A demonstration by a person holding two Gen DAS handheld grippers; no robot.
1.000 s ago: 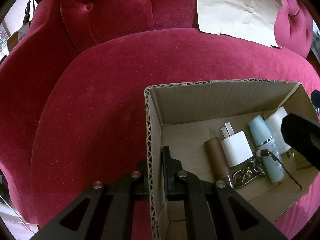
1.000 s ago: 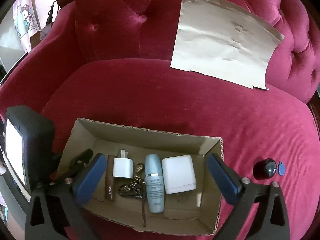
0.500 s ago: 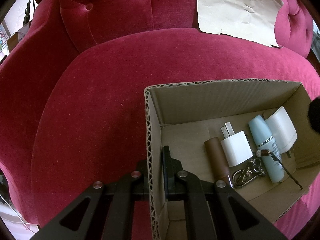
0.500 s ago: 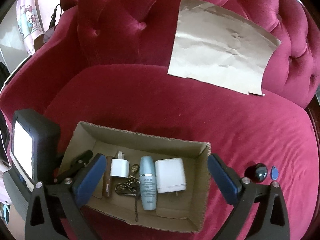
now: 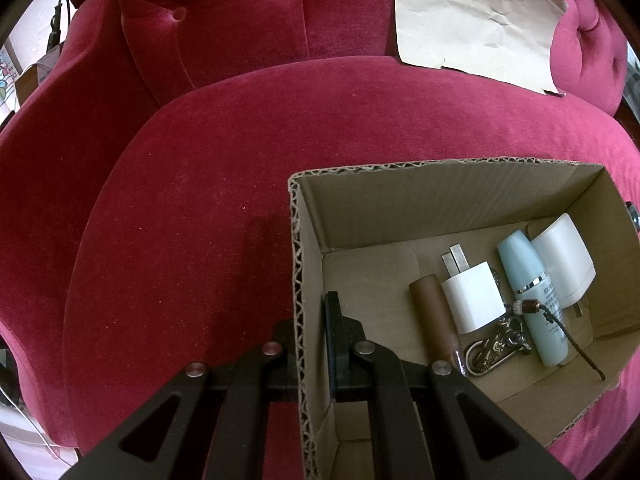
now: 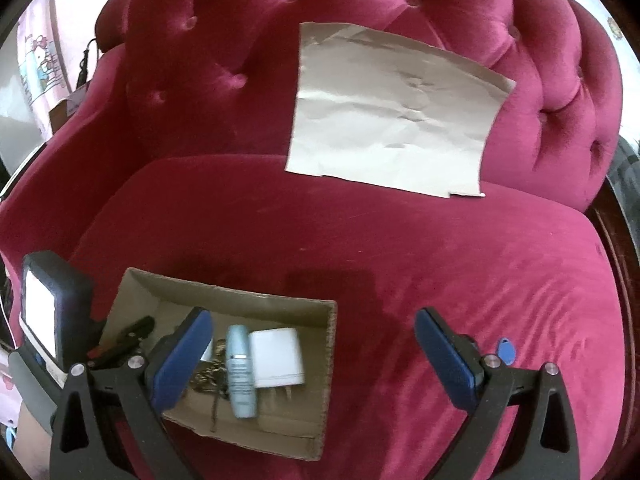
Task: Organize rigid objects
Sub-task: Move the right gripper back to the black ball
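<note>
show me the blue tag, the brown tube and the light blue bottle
blue tag [image 6: 505, 349], right wrist view, middle of its flat face
brown tube [image 5: 434, 314], left wrist view, middle of its body
light blue bottle [image 5: 538, 302], left wrist view, body just below the silver band

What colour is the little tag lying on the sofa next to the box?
Blue. The tag shows best in the right wrist view, on the red cushion.
</note>
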